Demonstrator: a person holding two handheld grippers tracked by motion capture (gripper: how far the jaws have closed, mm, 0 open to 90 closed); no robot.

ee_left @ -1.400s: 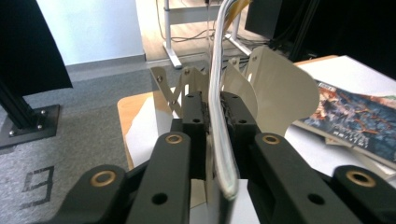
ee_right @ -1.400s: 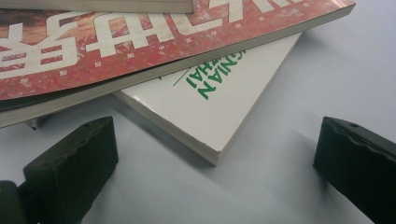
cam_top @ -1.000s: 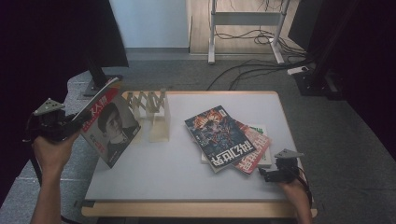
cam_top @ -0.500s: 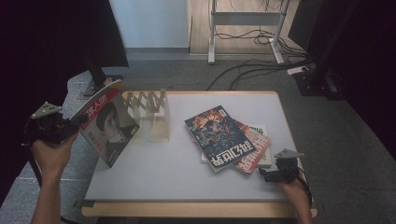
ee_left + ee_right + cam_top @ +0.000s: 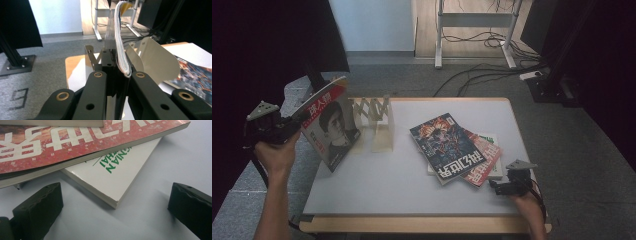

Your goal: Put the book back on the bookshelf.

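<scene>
- The left gripper (image 5: 117,72) is clenching its two black jaws on the edge of a thin glossy magazine with a red-titled portrait cover (image 5: 331,125), and the jaws have just been closing the last bit onto it; the pages are bowing up and away from the pinch in the left gripper view.
- That magazine is hanging tilted in the air just left of the pale wooden accordion-style book rack (image 5: 374,120), its lower corner close to the table or perhaps brushing it; the high view is too coarse to say which.
- Because the grip is sitting on one edge alone, the floppy pages are likely sagging under their own weight; a quick swing could be letting the sheets fan out or slide from the pads.
- The magazine's loose corner is riding near the rack's slats, so a careless approach could be catching a slat and tipping or dragging the light rack across the white tabletop with a wooden edge (image 5: 377,185).
- The right gripper (image 5: 113,212) is resting released, jaws wide apart, right of the rack at the corner of a white paperback with green lettering (image 5: 112,180) under a red-covered magazine (image 5: 50,145).
- Its open pads are sitting so near that stack that a small nudge could be shoving the pile askew.
</scene>
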